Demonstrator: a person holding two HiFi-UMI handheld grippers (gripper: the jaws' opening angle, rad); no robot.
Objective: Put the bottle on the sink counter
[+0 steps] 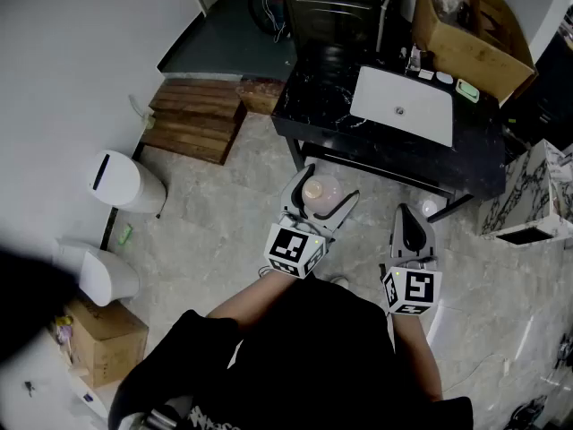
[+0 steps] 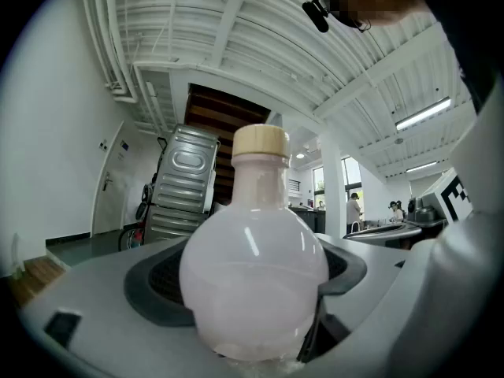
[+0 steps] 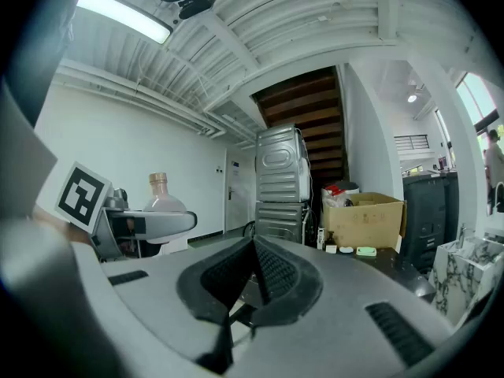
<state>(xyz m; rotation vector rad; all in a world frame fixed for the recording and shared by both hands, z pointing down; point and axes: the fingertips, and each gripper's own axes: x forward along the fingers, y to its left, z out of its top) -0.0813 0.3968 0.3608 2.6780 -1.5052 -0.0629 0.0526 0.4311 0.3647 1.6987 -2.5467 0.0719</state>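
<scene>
We get bright, even indoor light in all three views. A strip light (image 3: 124,16) glows top left in the right gripper view, and the window (image 3: 476,113) there is blown out. A thin glare streak sits on the bottle (image 2: 256,274), which is close and soft. Both gripper views bulge, with dark rounded corners. The head view is sharp, with gloss on the black counter (image 1: 313,106) and a dark smudge at the picture's left edge.

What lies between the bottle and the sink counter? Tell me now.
Only a bare stretch of floor, seen in the head view, separates the bottle from the sink counter.
</scene>
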